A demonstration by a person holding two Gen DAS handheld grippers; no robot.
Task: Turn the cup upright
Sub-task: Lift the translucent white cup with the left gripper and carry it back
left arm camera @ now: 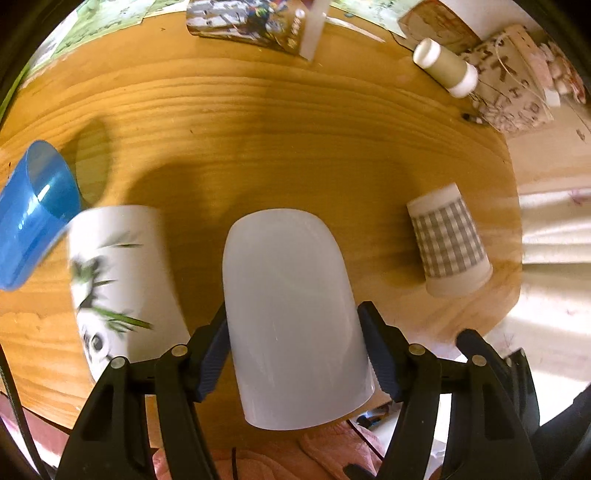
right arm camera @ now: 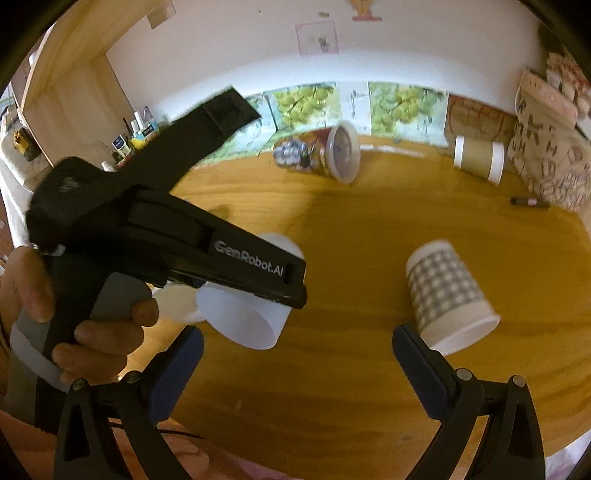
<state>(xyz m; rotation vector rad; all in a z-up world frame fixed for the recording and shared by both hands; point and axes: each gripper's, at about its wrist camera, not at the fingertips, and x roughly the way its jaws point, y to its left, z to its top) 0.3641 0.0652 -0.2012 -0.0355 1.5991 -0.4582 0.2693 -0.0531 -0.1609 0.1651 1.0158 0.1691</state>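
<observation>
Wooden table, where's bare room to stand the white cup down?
Bare wood lies ahead of the white cup, bordered by the panda cup, the checked cup and the far printed cup. The left side is crowded around the blue cup.

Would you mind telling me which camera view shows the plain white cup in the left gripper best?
The left wrist view: the white cup fills the centre, clamped between the left gripper fingers. In the right wrist view the cup is mostly hidden behind the left gripper's body; mainly its open rim shows.
</observation>
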